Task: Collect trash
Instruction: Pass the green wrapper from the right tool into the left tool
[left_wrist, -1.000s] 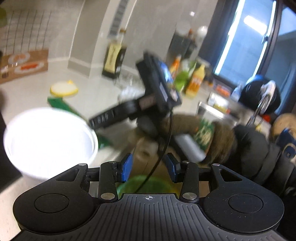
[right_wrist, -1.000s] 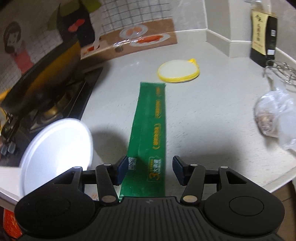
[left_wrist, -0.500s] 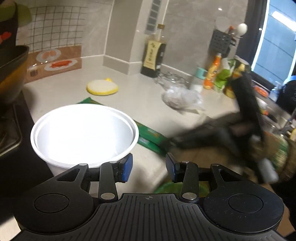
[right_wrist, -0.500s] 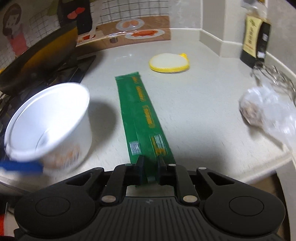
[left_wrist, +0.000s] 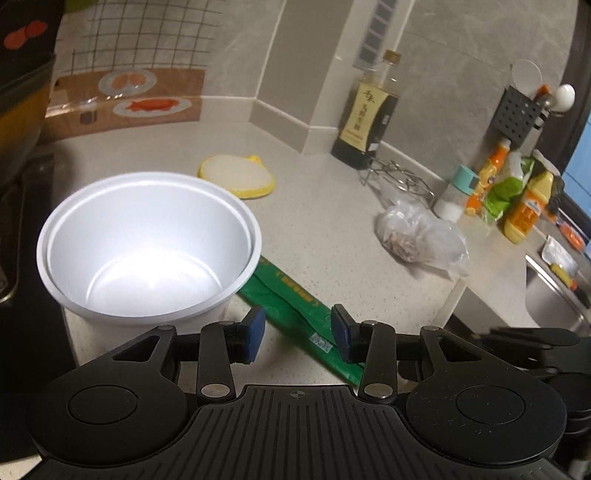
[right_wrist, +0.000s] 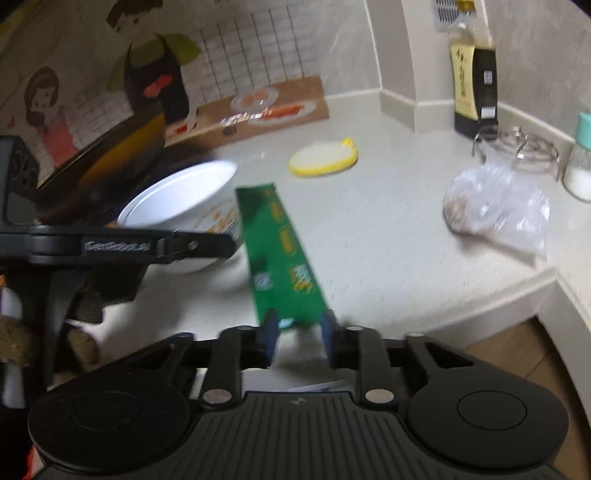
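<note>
Right gripper (right_wrist: 298, 338): blue pads apart and opening, near end of the green wrapper (right_wrist: 282, 258) sits between them, edges at or just inside the pads; blurred, cannot tell if the pads touch it. Wrapper runs from the jaws toward 11 o'clock, far end beside the white bowl (right_wrist: 181, 201).

Left gripper (left_wrist: 297, 334): jaws spread, gripping nothing. In its view the green wrapper (left_wrist: 291, 295) lies flat on the counter (left_wrist: 332, 206), crossing under the gap from 10 o'clock to 4 o'clock; upper end goes behind the white bowl (left_wrist: 147, 243), which sits at 10 o'clock just past the left pad.

Wrapper: long flat strip, glossy green film, yellow print and a small white code patch; text unreadable. Bowl: round, smooth white, empty, orange print on outer wall in the right view. Counter: pale speckled stone.

Further out: round yellow-edged sponge (left_wrist: 238, 177) at 12 o'clock, crumpled clear plastic bag (left_wrist: 421, 238) at 2 o'clock, dark sauce bottle (left_wrist: 369, 118) with cream label, Chinese characters, not legible. Left gripper's arm in the right view reads "GenRobot.ai".
</note>
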